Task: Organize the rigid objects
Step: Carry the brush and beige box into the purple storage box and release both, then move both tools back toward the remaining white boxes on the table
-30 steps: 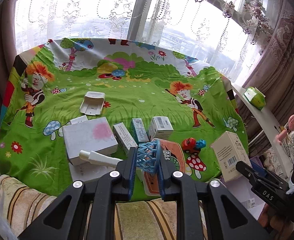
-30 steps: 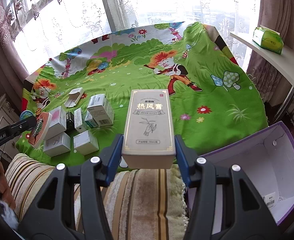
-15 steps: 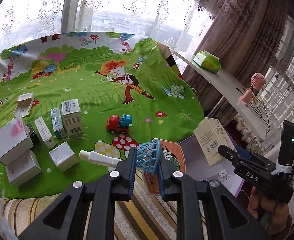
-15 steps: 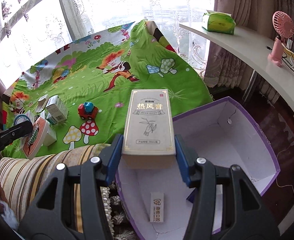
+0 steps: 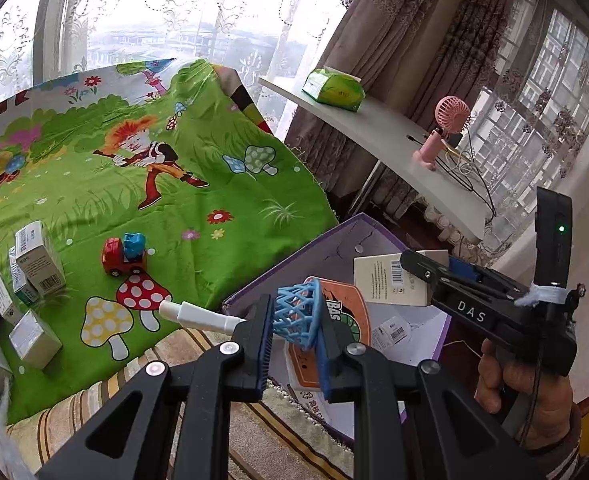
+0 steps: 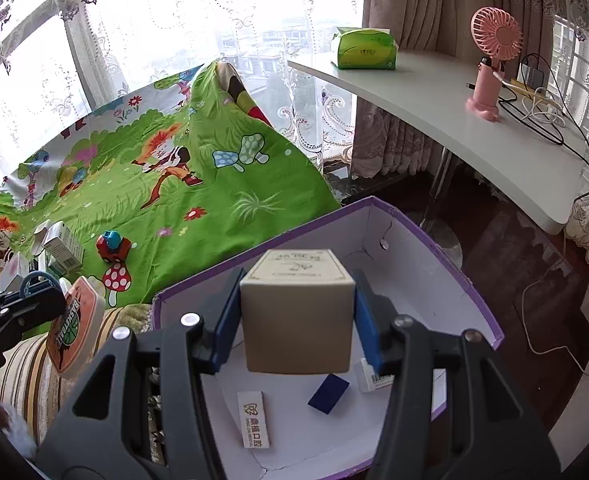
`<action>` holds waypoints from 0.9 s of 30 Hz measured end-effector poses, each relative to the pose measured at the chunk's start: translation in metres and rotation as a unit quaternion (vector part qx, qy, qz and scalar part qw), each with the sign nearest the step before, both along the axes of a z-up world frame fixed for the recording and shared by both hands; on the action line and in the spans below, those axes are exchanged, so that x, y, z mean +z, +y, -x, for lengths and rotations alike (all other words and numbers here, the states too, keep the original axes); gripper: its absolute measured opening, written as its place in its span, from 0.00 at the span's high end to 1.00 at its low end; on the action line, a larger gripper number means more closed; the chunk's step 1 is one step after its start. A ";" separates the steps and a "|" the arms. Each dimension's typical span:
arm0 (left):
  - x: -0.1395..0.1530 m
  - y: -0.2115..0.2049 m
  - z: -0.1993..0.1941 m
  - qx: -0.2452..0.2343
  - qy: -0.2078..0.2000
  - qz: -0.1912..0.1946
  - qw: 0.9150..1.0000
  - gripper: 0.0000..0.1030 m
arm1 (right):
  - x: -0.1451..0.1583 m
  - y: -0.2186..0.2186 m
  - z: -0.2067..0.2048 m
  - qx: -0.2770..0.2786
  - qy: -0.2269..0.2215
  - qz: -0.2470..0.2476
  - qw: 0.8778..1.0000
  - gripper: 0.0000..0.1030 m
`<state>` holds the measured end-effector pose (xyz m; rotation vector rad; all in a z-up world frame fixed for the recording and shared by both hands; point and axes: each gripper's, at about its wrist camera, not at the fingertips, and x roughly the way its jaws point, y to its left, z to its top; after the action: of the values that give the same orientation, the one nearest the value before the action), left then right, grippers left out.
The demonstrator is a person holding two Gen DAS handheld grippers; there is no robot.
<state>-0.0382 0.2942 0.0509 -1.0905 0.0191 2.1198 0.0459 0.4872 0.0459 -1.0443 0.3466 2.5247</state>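
Note:
My right gripper (image 6: pixel 296 320) is shut on a beige carton (image 6: pixel 297 312) and holds it tilted over the open purple-edged white box (image 6: pixel 434 276). The same carton (image 5: pixel 386 282) shows in the left wrist view, above the box (image 5: pixel 278 276). My left gripper (image 5: pixel 294 328) is shut on the blue net hoop (image 5: pixel 298 312) of an orange toy basketball backboard (image 5: pixel 346 312), held at the box's near-left rim. The backboard also shows in the right wrist view (image 6: pixel 74 332). A white tube (image 5: pixel 198 314) lies at the cloth's edge beside the left finger.
Small white cartons (image 5: pixel 38 258) and a red and blue toy truck (image 5: pixel 124 254) lie on the green cartoon cloth (image 5: pixel 214 184). Small items (image 6: pixel 254 420) lie in the box bottom. A white shelf (image 6: pixel 454 120) holds a pink fan (image 6: pixel 490 60) and a green tissue pack (image 6: pixel 364 50).
Both grippers have swung right from the cloth to the purple box. The beige carton has tipped downward over the box's inside. The backboard has come over the box's rim.

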 end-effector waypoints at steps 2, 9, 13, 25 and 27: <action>0.000 0.008 0.000 -0.012 -0.002 -0.002 1.000 0.81 | 0.000 0.002 -0.001 -0.004 0.001 0.002 1.000 0.46; -0.005 0.015 -0.004 -0.031 -0.012 -0.003 0.999 0.56 | 0.000 0.005 -0.001 -0.010 -0.001 0.008 1.000 0.37; -0.002 0.007 -0.002 -0.016 -0.005 -0.005 1.000 0.50 | 0.002 0.002 -0.001 -0.007 0.002 0.007 1.000 0.31; 0.007 -0.039 0.012 0.043 0.017 -0.005 0.999 0.49 | 0.007 -0.024 0.011 0.032 0.003 0.018 0.999 0.30; 0.009 -0.048 0.014 0.052 0.024 -0.003 0.998 0.49 | 0.007 -0.029 0.013 0.040 0.002 0.020 0.999 0.30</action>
<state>-0.0520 0.2460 0.0601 -1.0581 -0.0216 2.2365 0.0327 0.4583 0.0527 -1.0886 0.3642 2.6014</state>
